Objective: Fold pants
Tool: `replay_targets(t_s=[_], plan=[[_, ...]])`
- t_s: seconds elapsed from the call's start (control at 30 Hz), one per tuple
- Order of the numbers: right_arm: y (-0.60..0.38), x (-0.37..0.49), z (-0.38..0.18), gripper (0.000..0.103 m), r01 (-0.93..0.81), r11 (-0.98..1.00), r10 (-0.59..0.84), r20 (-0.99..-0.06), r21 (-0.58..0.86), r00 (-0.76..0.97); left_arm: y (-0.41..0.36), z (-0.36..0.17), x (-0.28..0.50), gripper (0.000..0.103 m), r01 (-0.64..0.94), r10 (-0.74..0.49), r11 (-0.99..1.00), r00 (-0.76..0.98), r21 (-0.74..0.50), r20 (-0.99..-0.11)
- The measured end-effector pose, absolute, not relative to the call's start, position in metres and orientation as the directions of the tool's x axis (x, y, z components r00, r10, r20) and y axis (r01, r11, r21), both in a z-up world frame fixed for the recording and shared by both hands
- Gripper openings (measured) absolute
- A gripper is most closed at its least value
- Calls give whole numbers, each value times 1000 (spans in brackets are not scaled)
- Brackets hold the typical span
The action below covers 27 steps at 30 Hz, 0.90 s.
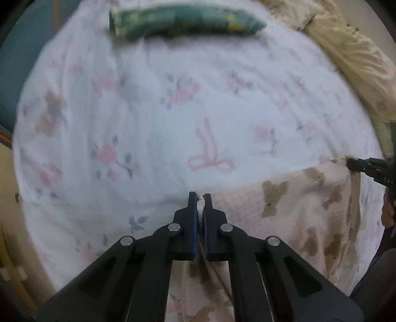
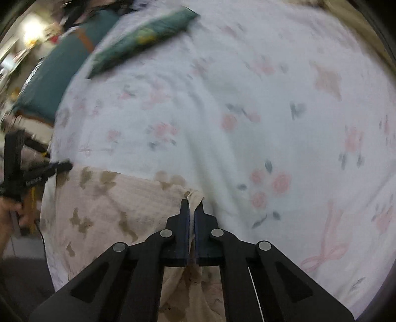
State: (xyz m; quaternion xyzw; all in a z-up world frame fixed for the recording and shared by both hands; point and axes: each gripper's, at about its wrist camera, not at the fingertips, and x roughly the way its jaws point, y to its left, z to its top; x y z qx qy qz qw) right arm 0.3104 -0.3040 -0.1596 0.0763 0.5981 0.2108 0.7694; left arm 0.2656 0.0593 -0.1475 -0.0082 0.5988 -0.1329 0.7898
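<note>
The pants (image 1: 292,213) are pale pink with brown bear prints. They hang stretched over the near edge of the bed between both grippers. My left gripper (image 1: 200,198) is shut on one corner of the pants' top edge. My right gripper (image 2: 192,204) is shut on the other corner, where a bunched fold of the pants (image 2: 118,203) sticks up between its fingers. In the left wrist view the right gripper (image 1: 351,163) shows at the far right; in the right wrist view the left gripper (image 2: 65,166) shows at the far left. The lower part of the pants is hidden below the grippers.
The bed is covered by a white floral sheet (image 1: 173,119) with pink roses and a bow. A folded green patterned cloth (image 1: 183,22) lies at the far side. A cream quilt (image 1: 358,62) is bunched at the right. A teal cushion (image 2: 61,74) is beside the bed.
</note>
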Motion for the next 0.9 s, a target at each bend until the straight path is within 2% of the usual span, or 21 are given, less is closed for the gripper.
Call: replay_targets(t_s=[0.13,0.33,0.53,0.63,0.7,0.73,0.77,0.87,0.9], plan=[[-308,290,-120,2,-324,890,422,-849,320,319,47,-101,237,2,318,-220,943,395,-92,-892],[-319,221,-80,2,-431,857,454,-808,282,374,49,-65,172,2,456,-254,890,459,-19,-851],[-313,146,-72,1,-515,826,425,-852,229,304,53,-74,115,2,581,-235,813,366,24,-900],[-300,117,-90,1,-546,813,374,-901,203,222,46,-93,95,3,623,-186,781,302,46,-935],[-292,102,-109,2,-558,802,344,-928,213,140,42,-106,88,7,626,-132,776,286,81,-949],[-289,97,-116,2,-562,799,326,-939,214,107,41,-114,87,12,623,-98,778,258,88,-961],[-287,94,-123,8,-562,801,300,-951,206,79,41,-123,87,23,618,-50,781,205,89,-978],[-288,82,-129,8,-567,800,248,-969,198,12,50,-134,78,34,612,-8,790,72,37,-997],[-291,80,-126,8,-556,802,257,-966,216,-4,53,-132,75,34,610,1,791,65,41,-998]])
